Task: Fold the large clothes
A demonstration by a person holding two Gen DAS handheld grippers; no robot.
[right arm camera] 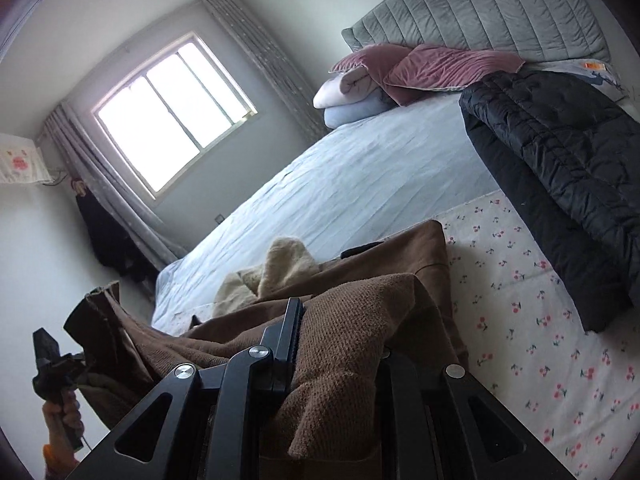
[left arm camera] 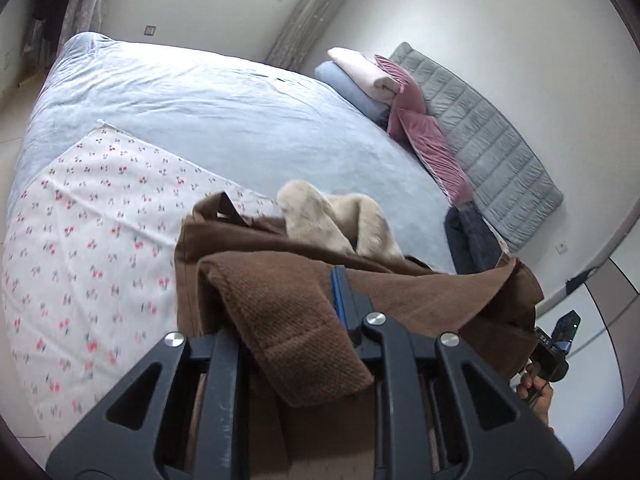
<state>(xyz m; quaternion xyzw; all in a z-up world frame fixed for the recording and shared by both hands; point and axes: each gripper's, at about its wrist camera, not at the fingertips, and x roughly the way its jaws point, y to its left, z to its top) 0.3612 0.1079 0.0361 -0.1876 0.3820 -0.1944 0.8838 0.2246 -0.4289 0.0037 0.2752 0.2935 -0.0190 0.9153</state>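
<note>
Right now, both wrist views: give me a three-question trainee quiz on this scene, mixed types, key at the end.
1. True or false: both grippers are clamped on the same brown coat.
2. Multiple choice: what lies near the grey headboard on the right side of the right wrist view? A) a black quilted jacket B) a red towel C) a laptop
3. Fill in: under the coat, the bed carries a white sheet printed with small ____.

Key
1. True: left gripper and right gripper each pinch a fold of it.
2. A, the black quilted jacket.
3. Cherries, on the white sheet.
</note>
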